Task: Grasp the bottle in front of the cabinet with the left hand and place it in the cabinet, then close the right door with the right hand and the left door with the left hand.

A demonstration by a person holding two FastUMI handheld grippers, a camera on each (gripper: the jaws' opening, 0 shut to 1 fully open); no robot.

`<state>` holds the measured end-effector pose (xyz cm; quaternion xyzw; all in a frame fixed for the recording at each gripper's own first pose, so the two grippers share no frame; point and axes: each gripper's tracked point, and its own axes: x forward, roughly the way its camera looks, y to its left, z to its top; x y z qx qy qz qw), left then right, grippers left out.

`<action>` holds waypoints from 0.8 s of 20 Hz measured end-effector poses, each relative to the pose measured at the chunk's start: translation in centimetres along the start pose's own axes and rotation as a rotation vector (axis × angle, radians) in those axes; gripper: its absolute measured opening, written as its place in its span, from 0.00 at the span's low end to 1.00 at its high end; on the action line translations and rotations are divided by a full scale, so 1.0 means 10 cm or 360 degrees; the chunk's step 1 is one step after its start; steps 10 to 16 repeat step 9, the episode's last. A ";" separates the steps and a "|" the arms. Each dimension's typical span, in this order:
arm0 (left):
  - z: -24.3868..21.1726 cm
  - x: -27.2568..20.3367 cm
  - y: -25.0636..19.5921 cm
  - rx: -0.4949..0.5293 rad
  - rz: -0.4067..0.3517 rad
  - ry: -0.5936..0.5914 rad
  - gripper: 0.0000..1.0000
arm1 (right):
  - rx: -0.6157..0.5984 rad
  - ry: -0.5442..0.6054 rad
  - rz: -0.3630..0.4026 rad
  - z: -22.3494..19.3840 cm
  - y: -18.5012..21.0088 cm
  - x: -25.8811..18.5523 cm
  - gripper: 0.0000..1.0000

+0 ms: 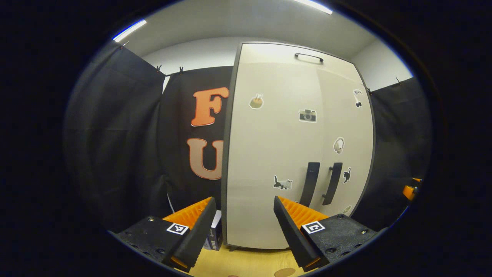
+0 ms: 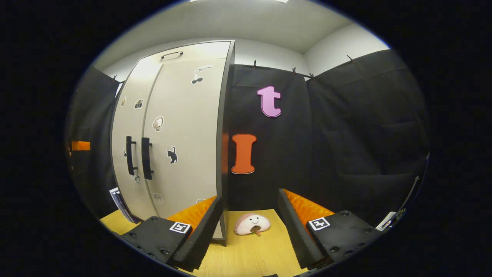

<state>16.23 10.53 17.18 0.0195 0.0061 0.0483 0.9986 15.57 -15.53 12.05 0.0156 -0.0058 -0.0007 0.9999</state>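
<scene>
Left gripper view: pale stickered cabinet, doors seemingly closed.

Cream cabinet, black handles, yellow table.

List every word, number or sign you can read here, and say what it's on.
On the cabinet doors: no text; the stickers are pictures only.
On the box beside the cabinet: print too small to read.
On the left hand-held gripper: a square marker with a coded pattern, not readable text.
</scene>
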 end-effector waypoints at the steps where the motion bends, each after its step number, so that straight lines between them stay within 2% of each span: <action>1: 0.09 -0.08 0.12 0.0004 0.0030 -0.0021 0.92 | 0.0000 -0.0010 0.0018 0.04 0.05 -0.01 0.95; 4: 0.30 -0.30 0.42 0.0037 0.0099 -0.0079 0.92 | -0.0016 -0.0047 0.0031 0.16 0.12 -0.07 0.95; 9: 0.36 -0.45 0.70 0.0025 0.0094 -0.0091 0.92 | 0.0009 -0.0021 0.0067 0.22 0.34 -0.34 0.95; 16: 0.36 -0.45 0.70 0.0025 0.0094 -0.0091 0.92 | 0.0009 -0.0021 0.0067 0.22 0.34 -0.34 0.95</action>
